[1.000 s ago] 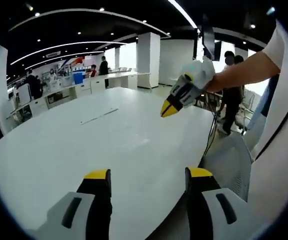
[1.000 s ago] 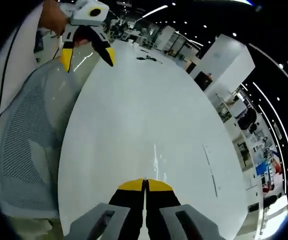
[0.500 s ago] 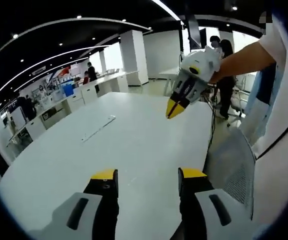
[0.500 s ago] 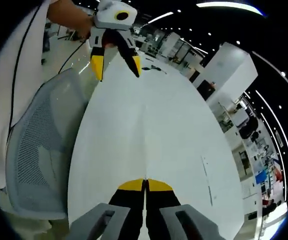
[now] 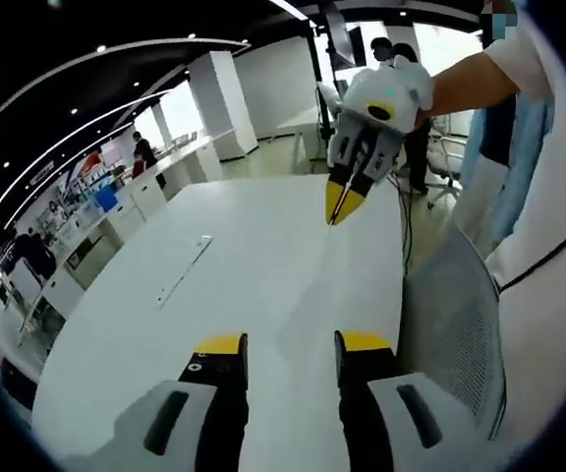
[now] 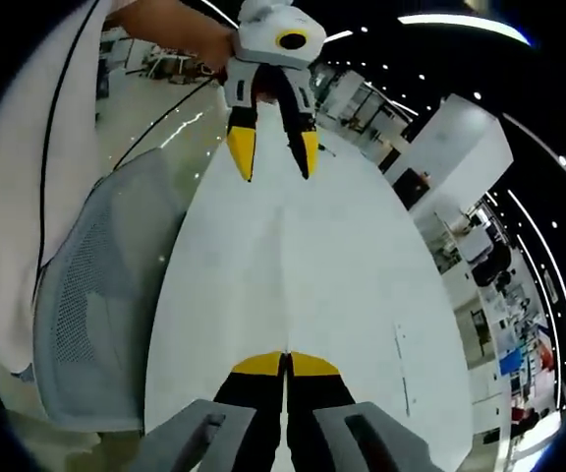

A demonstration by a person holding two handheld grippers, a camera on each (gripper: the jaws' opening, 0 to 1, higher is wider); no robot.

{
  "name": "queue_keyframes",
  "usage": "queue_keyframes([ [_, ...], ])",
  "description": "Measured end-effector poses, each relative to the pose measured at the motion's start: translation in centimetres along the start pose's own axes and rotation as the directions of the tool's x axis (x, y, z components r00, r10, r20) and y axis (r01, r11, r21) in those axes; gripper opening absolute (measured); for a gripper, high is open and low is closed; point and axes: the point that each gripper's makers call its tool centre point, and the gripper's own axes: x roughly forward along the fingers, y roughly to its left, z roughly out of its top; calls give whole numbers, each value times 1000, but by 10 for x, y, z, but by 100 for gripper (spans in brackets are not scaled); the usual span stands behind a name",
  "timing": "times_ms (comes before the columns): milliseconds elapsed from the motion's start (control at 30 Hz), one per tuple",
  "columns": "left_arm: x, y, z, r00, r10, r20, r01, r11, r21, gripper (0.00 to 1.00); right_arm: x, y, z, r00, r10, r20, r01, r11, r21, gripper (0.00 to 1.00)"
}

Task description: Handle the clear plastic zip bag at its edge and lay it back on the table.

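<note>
The left gripper (image 5: 291, 344) hangs over the near part of the white table (image 5: 263, 246) with its jaws set a moderate way apart and nothing between them. The right gripper (image 5: 345, 202) is held above the table beside the edge where the mesh chair (image 5: 460, 315) stands. Its yellow tips are pressed together, and I can make out nothing pinched in them.

The bag itself is hard to find, being clear plastic on a white top. A thin pale strip (image 5: 185, 270) lies flat toward the middle of the table, well apart from both grippers. It may be the bag's zip edge, but I cannot tell. In the right gripper view the same strip (image 6: 404, 369) lies off to one side of that gripper's closed tips (image 6: 285, 364), with the left gripper (image 6: 273, 147) hovering further along the table.

The main risk is a misjudged target — a nearly invisible film gives little to aim at, so the jaws could close on bare table or catch only one layer. The right gripper would have to open before it could take an edge. Coming down closed would only push the bag along the smooth top, perhaps toward the edge by the chair. A pinch on thin plastic can also slip, and then the bag would fall crumpled, not flat.
</note>
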Motion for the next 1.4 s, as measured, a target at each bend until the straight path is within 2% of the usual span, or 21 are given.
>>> queue_keyframes([
  [267,9,-14,0,996,-53,-72,61,992,112,26,-7,3,3,1000,18,-13,-18,1000,-6,0],
  [500,13,-18,2,990,-82,-118,102,981,166,21,-12,5,8,999,32,-26,-33,999,-20,0],
  [833,14,-20,-6,972,-120,-200,160,967,198,17,-15,7,14,998,46,-33,-47,998,-31,0],
  [1067,17,-22,-6,963,-142,-229,190,960,206,16,-17,7,17,998,53,-38,-55,998,-36,0],
  [1267,18,-24,-15,946,-157,-282,223,950,219,12,-18,8,19,998,56,-40,-58,997,-43,0],
  [1400,17,-24,-16,944,-161,-289,229,949,218,9,-19,9,21,997,60,-41,-62,997,-44,0],
])
